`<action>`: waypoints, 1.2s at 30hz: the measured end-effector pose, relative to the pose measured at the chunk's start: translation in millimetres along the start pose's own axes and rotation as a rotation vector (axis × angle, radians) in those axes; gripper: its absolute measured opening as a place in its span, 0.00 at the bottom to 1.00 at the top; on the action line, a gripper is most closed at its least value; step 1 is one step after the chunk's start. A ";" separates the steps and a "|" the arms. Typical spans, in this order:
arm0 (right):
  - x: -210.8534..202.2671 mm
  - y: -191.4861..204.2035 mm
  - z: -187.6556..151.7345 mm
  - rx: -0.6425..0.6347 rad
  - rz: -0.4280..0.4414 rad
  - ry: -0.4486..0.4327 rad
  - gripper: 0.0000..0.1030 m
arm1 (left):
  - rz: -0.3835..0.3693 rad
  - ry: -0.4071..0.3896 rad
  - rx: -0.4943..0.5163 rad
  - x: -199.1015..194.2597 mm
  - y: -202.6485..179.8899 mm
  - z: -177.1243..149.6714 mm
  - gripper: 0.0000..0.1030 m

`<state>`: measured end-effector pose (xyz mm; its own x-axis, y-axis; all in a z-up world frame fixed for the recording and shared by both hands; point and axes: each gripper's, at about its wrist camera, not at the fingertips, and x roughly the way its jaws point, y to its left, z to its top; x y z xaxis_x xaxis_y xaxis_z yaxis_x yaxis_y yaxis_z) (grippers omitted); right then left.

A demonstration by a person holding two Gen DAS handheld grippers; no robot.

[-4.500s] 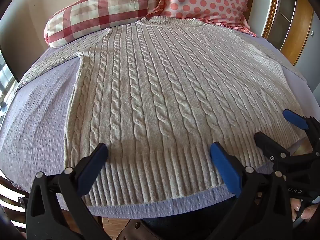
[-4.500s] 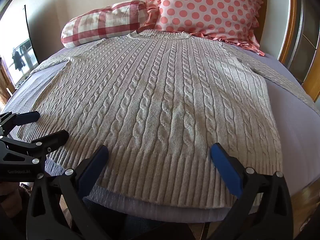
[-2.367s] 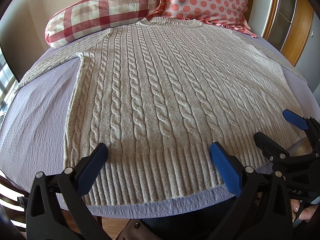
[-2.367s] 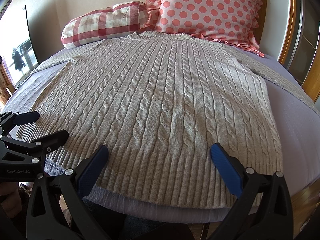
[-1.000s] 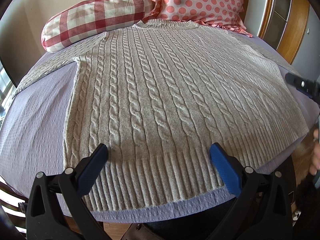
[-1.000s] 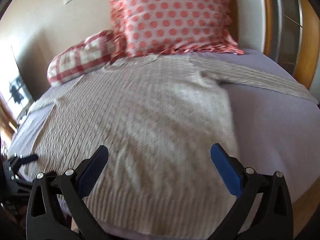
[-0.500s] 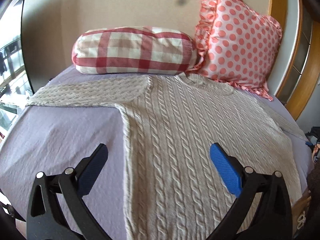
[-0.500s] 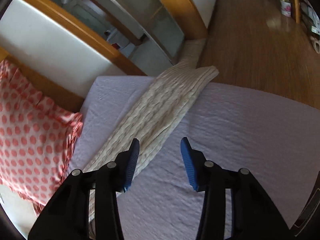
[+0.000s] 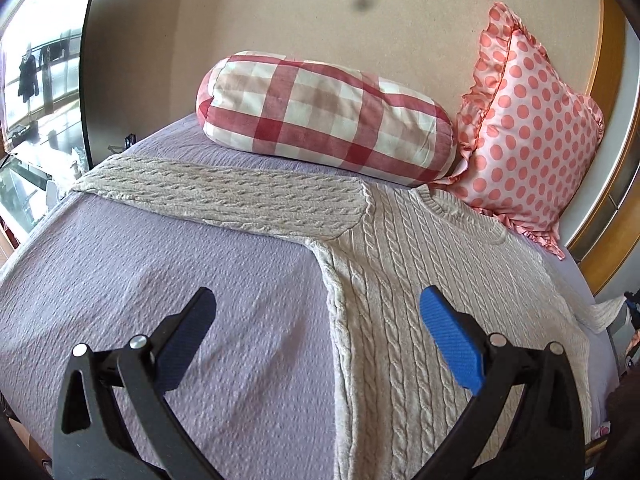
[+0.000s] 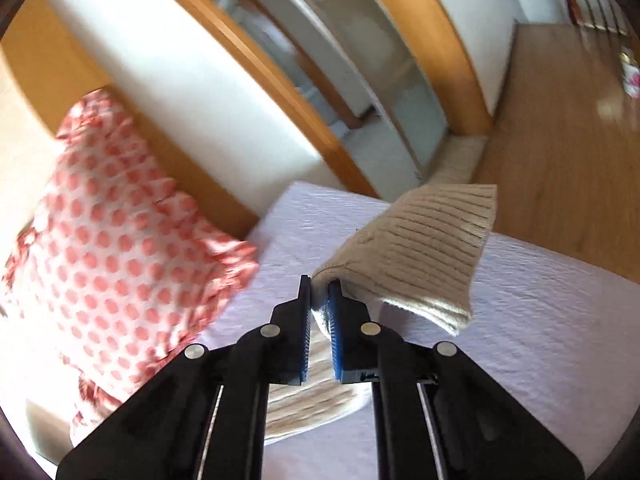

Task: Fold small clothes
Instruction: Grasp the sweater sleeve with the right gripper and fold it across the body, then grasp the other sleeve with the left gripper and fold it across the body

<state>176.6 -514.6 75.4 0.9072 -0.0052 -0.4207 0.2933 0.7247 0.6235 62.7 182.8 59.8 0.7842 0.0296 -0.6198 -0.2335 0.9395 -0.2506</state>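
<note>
A beige cable-knit sweater (image 9: pixel 420 280) lies flat on the lilac bedspread (image 9: pixel 160 300), neck toward the pillows. Its left sleeve (image 9: pixel 224 196) stretches out to the left. My left gripper (image 9: pixel 316 320) is open and empty, hovering over the sweater's left side edge below the armpit. My right gripper (image 10: pixel 320 292) is shut on the sweater's right sleeve (image 10: pixel 420 248) near the cuff and holds it lifted off the bed; the ribbed cuff droops past the jaws. The lifted sleeve end shows at the right edge of the left wrist view (image 9: pixel 604 312).
A red-checked bolster (image 9: pixel 324 116) and a pink polka-dot pillow (image 9: pixel 528 132) stand at the head of the bed; the pillow also shows in the right wrist view (image 10: pixel 112 240). A wooden frame with glass panels (image 10: pixel 360 92) and wooden floor (image 10: pixel 560 140) lie beyond the bed's right side.
My right gripper swung to the right sleeve, closed on it near the cuff and lifted it. My left gripper moved up and left from the hem toward the left armpit.
</note>
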 end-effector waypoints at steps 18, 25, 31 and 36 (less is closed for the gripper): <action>27.6 269.2 -206.1 -0.549 0.374 0.434 0.95 | -0.050 0.050 -0.465 34.5 153.4 50.3 0.93; -10.6 228.0 -183.9 -0.623 0.246 0.329 0.99 | -0.079 0.099 -0.690 71.4 218.3 63.6 0.84; -14.3 200.9 -177.1 -0.566 0.238 0.340 0.99 | -0.091 0.081 -0.795 89.5 257.0 85.1 0.75; -8.8 189.5 -187.1 -0.547 0.260 0.369 0.99 | 0.026 0.130 -0.805 100.6 279.5 100.2 0.25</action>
<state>167.7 -248.3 73.9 0.7377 0.3789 -0.5588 -0.2007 0.9133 0.3544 133.9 482.6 2.0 0.7113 -0.0384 -0.7018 -0.6311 0.4047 -0.6618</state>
